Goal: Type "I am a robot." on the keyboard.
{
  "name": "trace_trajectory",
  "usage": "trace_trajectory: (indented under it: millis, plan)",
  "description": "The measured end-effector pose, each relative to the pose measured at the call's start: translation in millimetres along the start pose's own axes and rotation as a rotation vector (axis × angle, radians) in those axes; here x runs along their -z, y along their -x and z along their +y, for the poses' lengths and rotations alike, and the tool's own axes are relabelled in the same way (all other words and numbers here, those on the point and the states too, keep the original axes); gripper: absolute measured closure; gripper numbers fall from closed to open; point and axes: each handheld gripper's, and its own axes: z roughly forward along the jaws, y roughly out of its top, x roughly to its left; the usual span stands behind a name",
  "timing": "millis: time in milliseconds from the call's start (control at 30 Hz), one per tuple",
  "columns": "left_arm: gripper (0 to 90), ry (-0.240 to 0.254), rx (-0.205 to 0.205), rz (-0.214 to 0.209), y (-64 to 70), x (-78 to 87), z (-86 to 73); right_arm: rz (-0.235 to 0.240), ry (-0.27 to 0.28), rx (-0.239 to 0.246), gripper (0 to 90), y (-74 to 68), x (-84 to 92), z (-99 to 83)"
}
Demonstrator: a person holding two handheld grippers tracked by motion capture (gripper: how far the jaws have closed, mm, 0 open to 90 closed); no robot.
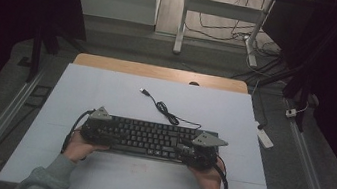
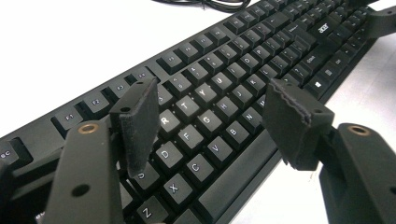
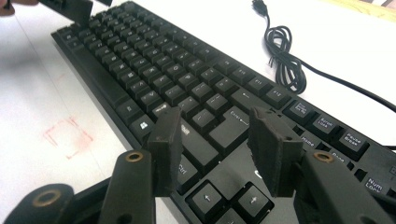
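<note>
Resting mid-frame on the white table (image 1: 106, 90), the keyboard (image 1: 150, 137) seems placed; its cable (image 1: 166, 112) trails toward upper centre. Left gripper (image 2: 212, 126) and right gripper (image 3: 215, 149) hover released over either end, holding nothing; withdrawing likely remains.

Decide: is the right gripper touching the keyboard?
Cannot tell. The right gripper view shows the right gripper open above the keyboard, but no plain gap or contact.
</note>
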Motion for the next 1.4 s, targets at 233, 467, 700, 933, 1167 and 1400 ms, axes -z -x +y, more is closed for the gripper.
trace_trajectory:
  millis: [233, 467, 700, 933, 1167, 1400]
  plan:
    - [37.0, -0.013, -0.002, -0.002, 0.6, -3.4, 0.2, -0.005, 0.005, -0.009, 54.0, 1.7, 4.9, -2.2]
    - [46.5, -0.010, -0.041, 0.004, 3.9, -4.6, 0.5, -0.010, 0.005, -0.012, 53.7, 2.5, 5.2, -3.4]
    - [73.1, -0.023, -0.073, -0.012, 6.7, -6.2, 0.5, -0.012, 0.004, -0.013, 53.7, 2.2, 5.1, -3.6]
    - [89.0, -0.069, -0.105, -0.037, 13.0, -15.1, 0.4, -0.009, 0.001, -0.014, 53.6, 1.6, 4.0, -4.0]
    - [89.0, -0.100, -0.134, -0.033, 18.9, -24.7, 0.4, -0.011, -0.003, -0.012, 53.6, 1.1, 3.2, -4.1]
    - [89.0, -0.116, -0.139, -0.027, 20.0, -28.6, -0.9, -0.011, -0.004, -0.013, 53.6, 1.2, 2.8, -4.2]
